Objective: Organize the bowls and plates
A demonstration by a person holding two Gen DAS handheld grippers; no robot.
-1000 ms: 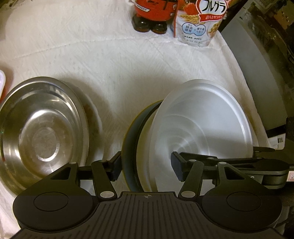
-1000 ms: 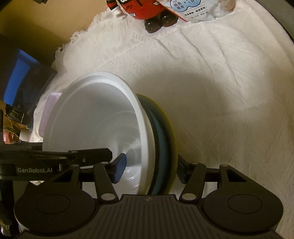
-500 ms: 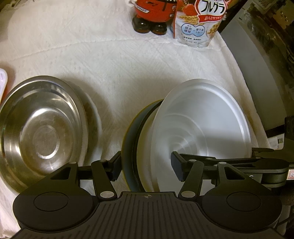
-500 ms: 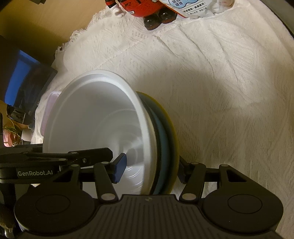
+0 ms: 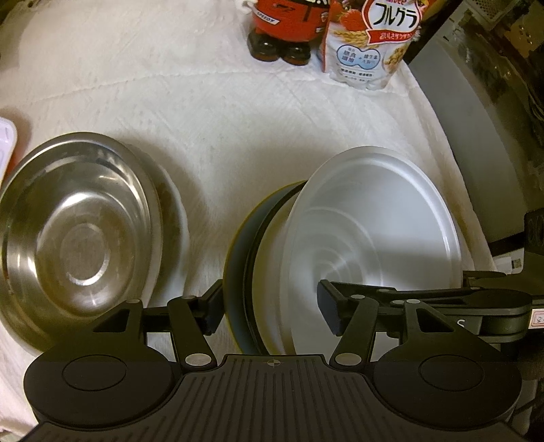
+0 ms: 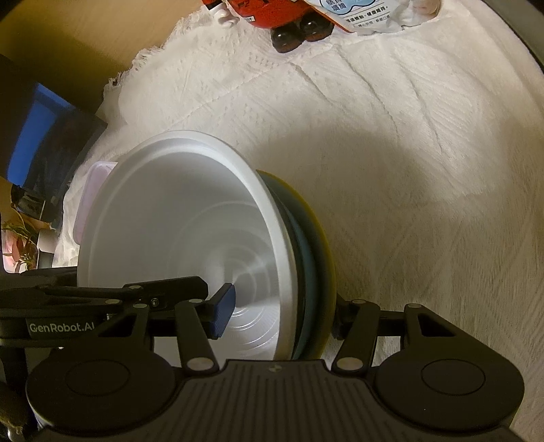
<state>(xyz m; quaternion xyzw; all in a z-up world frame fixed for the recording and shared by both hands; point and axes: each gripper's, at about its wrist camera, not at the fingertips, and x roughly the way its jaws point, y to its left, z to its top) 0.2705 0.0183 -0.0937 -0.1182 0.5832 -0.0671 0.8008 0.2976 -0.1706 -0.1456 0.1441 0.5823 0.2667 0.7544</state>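
Note:
A white bowl rests on a dark teal plate and a yellow plate. This stack stands tilted on its edge, almost upright, above the white cloth. My left gripper is clamped across it, one finger behind the dark plate and one inside the bowl. My right gripper grips it from the other side, with its blue pad in the bowl and its other finger behind the yellow plate. A steel bowl sits on a white plate to the left.
A red bottle pack and a cereal bag stand at the back of the white cloth. A grey appliance borders the right side. A lilac container lies behind the bowl, near the cloth's frayed edge.

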